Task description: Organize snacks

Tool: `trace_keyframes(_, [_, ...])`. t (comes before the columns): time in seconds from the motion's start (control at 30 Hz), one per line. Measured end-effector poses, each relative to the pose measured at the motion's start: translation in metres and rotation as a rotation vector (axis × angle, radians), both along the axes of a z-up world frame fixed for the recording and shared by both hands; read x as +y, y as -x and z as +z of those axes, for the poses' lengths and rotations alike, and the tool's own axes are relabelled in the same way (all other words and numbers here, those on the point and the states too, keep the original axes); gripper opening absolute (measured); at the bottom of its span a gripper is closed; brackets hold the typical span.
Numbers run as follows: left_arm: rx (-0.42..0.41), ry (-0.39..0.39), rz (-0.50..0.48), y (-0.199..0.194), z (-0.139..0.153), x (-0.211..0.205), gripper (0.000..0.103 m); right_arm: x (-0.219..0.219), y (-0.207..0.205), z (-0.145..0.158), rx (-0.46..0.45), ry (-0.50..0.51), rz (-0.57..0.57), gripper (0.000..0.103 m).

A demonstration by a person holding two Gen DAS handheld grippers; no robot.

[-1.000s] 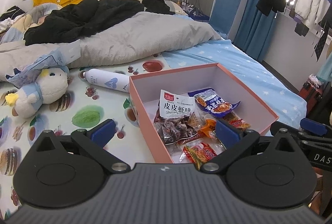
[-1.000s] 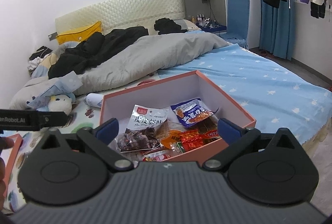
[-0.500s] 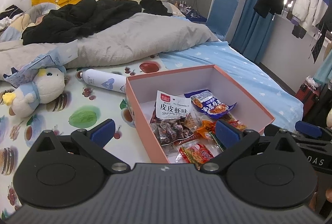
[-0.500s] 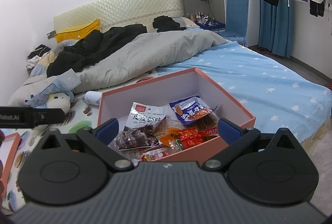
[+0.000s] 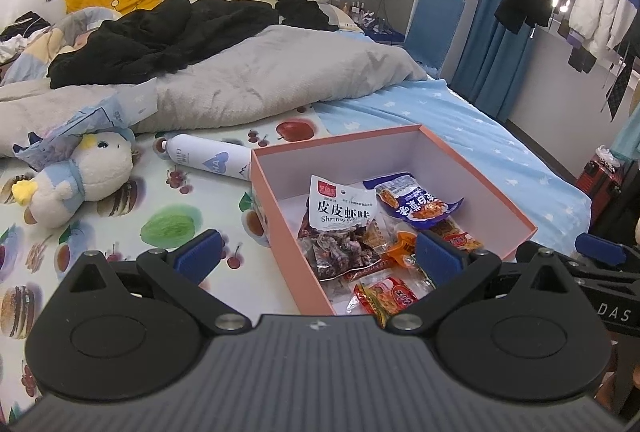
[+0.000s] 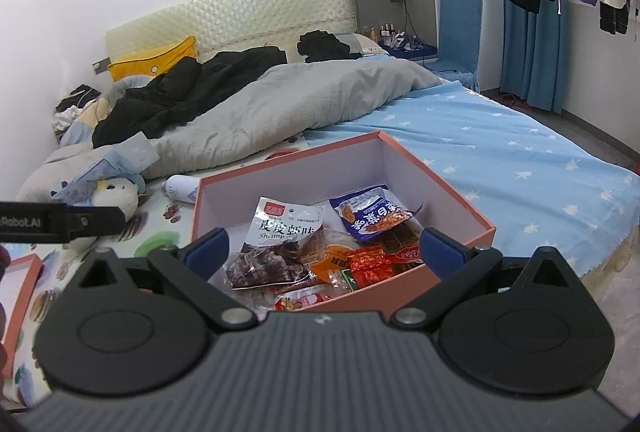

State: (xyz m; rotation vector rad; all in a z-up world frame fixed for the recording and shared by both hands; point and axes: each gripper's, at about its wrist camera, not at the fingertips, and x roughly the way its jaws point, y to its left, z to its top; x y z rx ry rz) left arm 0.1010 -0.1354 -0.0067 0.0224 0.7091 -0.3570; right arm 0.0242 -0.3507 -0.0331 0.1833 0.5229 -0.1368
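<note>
A: On the bed (image 5: 460, 120), near its foot edge, sits the pink cardboard box (image 5: 276, 208), lid off. Light and stiff-walled by the look of it; I'd take it by a side wall or rim, not the corners.

B: Snacks?

A: All inside the box, heaped toward the near end. Biggest is the shrimp-snack bag (image 5: 340, 216), white top, clear lower half, lying flat on the pile. Probably light, crinkly, slippery film. Pinch the sealed top edge, not the belly, contents may crush.

B: Next?

A: Blue snack packet (image 5: 416, 198) just beside it, toward the far right wall. Same handling, soft foil, grab the torn flap or seam. Then the small red wrapped snack (image 5: 390, 298) at the near wall, tiny, likely slides out of a loose pinch.

B: Tools?

A: Left tool (image 5: 320, 258) jaws wide apart, holding nothing, hovering over the box's near left corner. Right tool (image 6: 324, 246) also spread wide, empty, above the near edge.

B: Clutter?

A: Plush toy (image 5: 76, 176) and white bottle (image 5: 204, 158) lie on the fruit-print sheet left of the box, bottle near its far corner.
</note>
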Motion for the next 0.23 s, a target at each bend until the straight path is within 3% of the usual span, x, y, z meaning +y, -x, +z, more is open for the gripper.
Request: trace_keyframes(0.23, [0.010,-0.005,0.007,-0.0016,-0.0014,0.0002,0.103,-0.0015,0.0003,-0.0002,0.000,-0.004,0.002,0.103])
